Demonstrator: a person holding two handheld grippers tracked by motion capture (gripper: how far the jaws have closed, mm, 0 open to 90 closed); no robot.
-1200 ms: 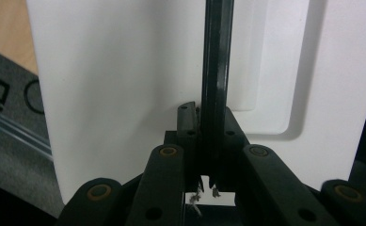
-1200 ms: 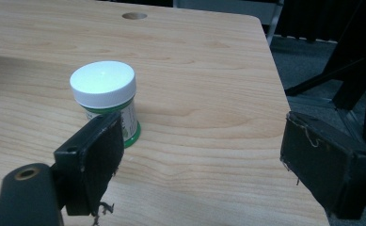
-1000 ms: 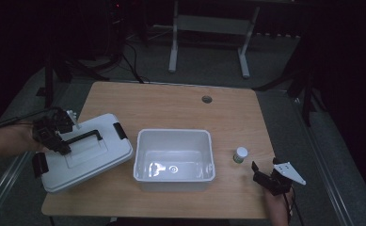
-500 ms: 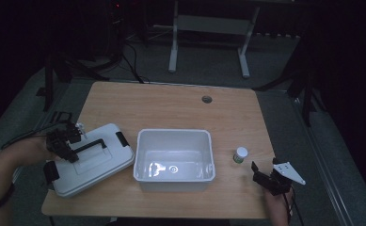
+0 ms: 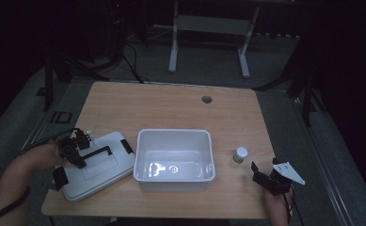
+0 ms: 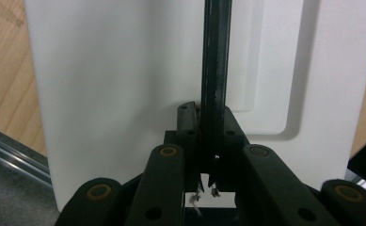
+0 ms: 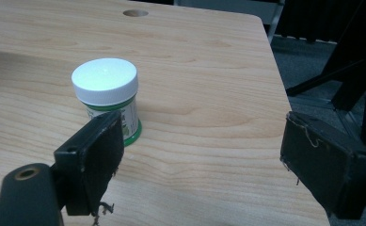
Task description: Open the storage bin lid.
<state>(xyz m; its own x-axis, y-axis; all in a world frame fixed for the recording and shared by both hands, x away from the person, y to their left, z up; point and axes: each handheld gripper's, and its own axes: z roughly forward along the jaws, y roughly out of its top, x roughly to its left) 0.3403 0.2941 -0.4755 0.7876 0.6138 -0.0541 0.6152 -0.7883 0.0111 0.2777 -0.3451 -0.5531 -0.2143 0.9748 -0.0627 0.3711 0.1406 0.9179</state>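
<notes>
Currently: left gripper (image 6: 208,160) clamped on black handle (image 6: 216,70) of white lid (image 5: 98,165); right gripper (image 5: 265,179) wide, holding nothing.

Left fingers (image 6: 188,123) closed narrow on both sides of handle bar, bar running straight out ahead from between them over lid top. Lid lying flat under and ahead of those fingers on wooden table (image 5: 171,103), just beside white tub (image 5: 173,160). Right fingers (image 7: 98,155) spread wide above table, nothing between pads. White-capped jar (image 7: 107,96) upright just beyond left-hand finger of that pair, outside the gap, clear of pads.
</notes>
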